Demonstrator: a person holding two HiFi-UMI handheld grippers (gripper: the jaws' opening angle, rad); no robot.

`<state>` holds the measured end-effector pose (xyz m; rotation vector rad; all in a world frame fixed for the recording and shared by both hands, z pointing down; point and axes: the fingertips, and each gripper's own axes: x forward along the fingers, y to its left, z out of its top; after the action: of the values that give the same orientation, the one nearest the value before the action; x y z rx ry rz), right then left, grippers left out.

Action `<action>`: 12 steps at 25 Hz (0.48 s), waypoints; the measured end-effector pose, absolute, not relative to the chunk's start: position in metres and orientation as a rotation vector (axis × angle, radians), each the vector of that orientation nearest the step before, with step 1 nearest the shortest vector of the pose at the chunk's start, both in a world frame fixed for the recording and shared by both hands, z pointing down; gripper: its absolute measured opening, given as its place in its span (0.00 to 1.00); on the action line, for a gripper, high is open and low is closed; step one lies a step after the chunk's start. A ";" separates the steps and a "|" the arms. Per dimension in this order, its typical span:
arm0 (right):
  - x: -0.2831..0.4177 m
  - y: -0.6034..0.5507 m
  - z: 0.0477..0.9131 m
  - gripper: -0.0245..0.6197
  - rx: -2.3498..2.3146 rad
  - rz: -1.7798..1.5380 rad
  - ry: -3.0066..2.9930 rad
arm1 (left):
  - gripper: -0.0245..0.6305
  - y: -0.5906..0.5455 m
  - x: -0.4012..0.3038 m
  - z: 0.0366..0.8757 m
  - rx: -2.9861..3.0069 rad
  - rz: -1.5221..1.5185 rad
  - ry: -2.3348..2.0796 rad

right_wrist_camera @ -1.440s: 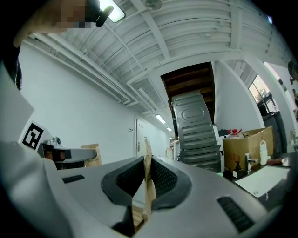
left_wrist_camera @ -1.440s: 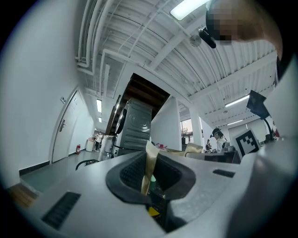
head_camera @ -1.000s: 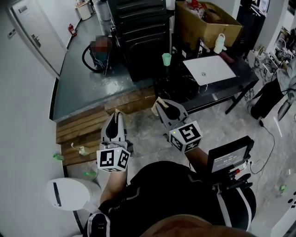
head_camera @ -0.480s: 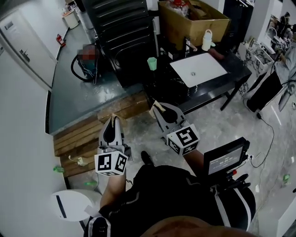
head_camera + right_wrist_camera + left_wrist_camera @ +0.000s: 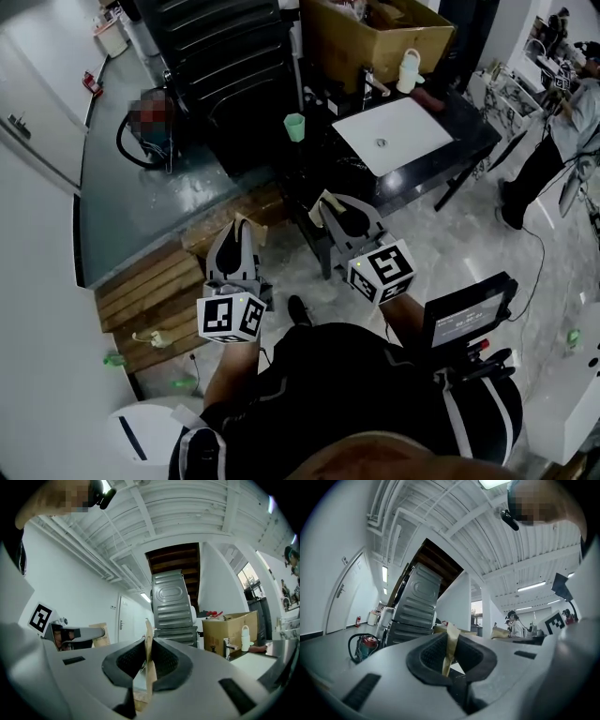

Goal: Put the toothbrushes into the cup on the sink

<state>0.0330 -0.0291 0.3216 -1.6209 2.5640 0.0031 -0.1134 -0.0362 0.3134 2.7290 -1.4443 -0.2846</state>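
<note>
Cup [image 5: 294, 127]: green, upright, on the left end of the black counter [image 5: 469, 141], just left of the sink [image 5: 412, 131]. Nothing visible sticking out of it.
Sink: white, flat basin set in the counter. Faucet [image 5: 373, 82] at its back edge, white bottle [image 5: 408, 68] next to that, cardboard box [image 5: 347, 37] behind both.
Right gripper [image 5: 325, 202]: in front of the counter, below the cup in the head view, well apart from it, tip pointing up-left. Jaws nearly together, clamped on a thin tan strip, the right strip [image 5: 149, 667], which stands upright and pokes out above the pads.
Left gripper [image 5: 242, 225]: further left, over the floor by the wooden steps [image 5: 150, 291], pointing roughly the same way. Jaws narrow, pinching the left strip [image 5: 450, 648], also thin and tan.
Can't tell whether either strip is a toothbrush.
Around: tall ribbed dark cabinet [image 5: 234, 56] behind the cup, red-and-black vacuum [image 5: 150, 122] on the grey platform to its left, small screen [image 5: 467, 317] at the person's right side, another person [image 5: 577, 122] at the far right edge.
</note>
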 end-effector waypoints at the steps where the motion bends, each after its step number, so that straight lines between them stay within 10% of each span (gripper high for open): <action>1: 0.035 -0.036 0.320 0.11 -1.635 0.005 2.556 | 0.09 -0.044 -0.111 0.314 2.732 -0.283 -1.428; 12: 0.039 -0.098 0.320 0.11 -1.735 0.010 2.507 | 0.09 -0.111 -0.103 0.320 2.759 -0.273 -1.314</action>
<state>0.0393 -0.0980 0.3198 -1.7347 2.5066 0.0098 -0.1032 -0.1111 0.3195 2.7591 -1.3143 -0.2732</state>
